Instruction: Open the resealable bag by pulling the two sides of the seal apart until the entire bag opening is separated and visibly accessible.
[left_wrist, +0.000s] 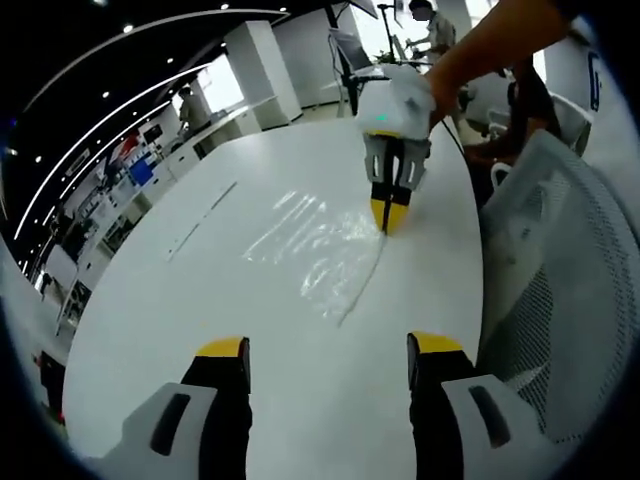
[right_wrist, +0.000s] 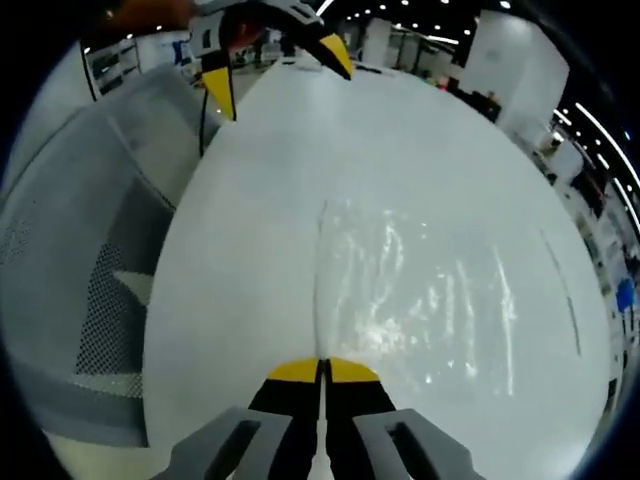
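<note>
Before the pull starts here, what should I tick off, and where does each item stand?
1. Right tool shut at the bag's seal edge: ok; a real grip on the film, cannot tell.
2. Left tool open, holding nothing: not ok for pulling yet.
3. Resealable bag lying flat on the table: ok.
4. Seal parted anywhere: cannot tell.
5. Mesh chair beside the table edge, apart from the bag: ok.

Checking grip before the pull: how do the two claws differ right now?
The left claw is open, jaws wide apart above bare table; the right claw is shut on the bag's seal edge. The left is off the bag, the right at it. Both have yellow tips.
</note>
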